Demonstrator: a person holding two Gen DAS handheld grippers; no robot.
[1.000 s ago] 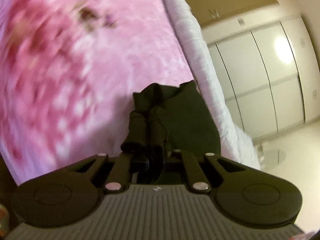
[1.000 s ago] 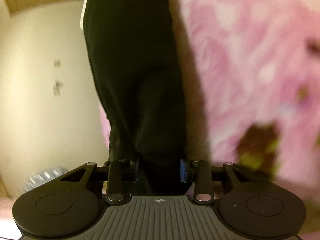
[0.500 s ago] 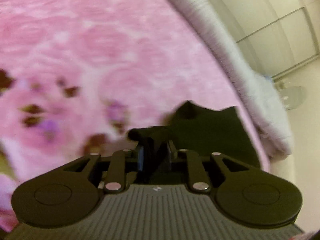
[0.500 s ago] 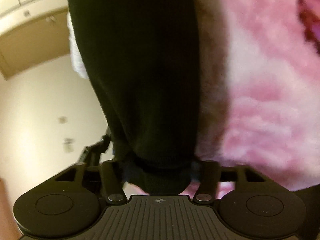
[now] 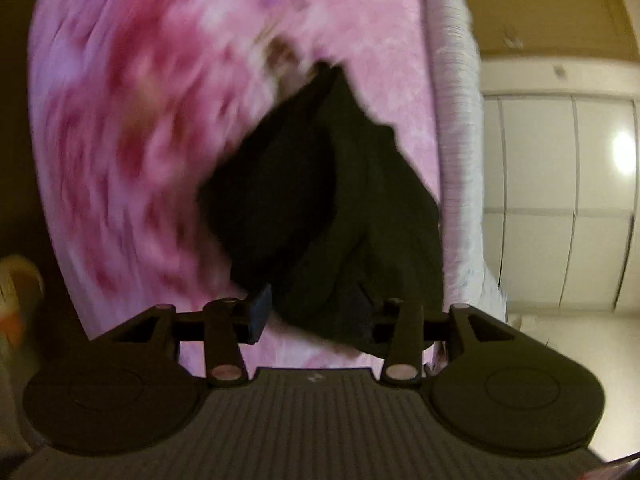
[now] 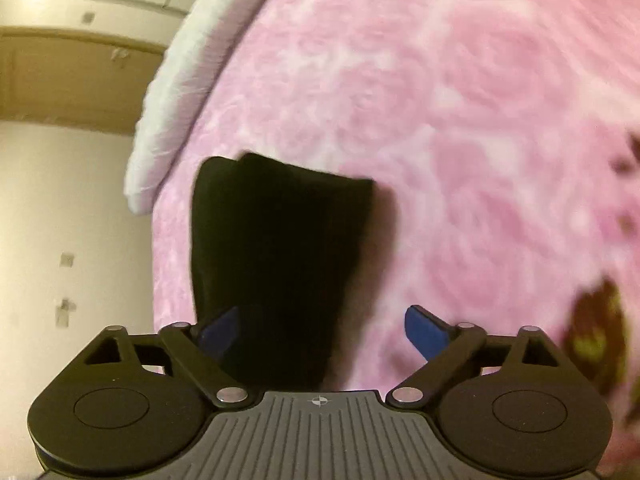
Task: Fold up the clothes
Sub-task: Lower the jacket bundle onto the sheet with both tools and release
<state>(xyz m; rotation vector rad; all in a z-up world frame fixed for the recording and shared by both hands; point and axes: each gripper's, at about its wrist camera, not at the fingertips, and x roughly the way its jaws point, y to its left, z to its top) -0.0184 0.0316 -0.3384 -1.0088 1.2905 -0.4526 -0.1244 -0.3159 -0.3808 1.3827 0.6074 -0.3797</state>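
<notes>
A black garment [image 5: 320,200] lies bunched on a pink flowered blanket [image 5: 140,140], close to the blanket's white fleecy edge [image 5: 456,120]. My left gripper [image 5: 312,316] is just over its near end, and the jaws are opening. The left pad [image 5: 260,312] stands clear of the cloth, while a fold covers the right one. In the right wrist view the same garment [image 6: 276,248] lies as a short dark slab on the blanket [image 6: 460,120]. My right gripper [image 6: 322,332] is opening wide. The cloth's near end lies between the blue pads [image 6: 424,336], loose.
Past the blanket's white border [image 6: 176,92] the bed drops off to a pale floor [image 6: 60,208]. White wardrobe doors [image 5: 560,200] stand behind, with a brown cupboard [image 6: 60,80] above. The blanket stretches wide to the left in the left view and to the right in the right view.
Both grippers were shut on the black garment and have let it go, their jaws spreading. The garment, long and stretched out before, now lies shorter and doubled on the blanket.
</notes>
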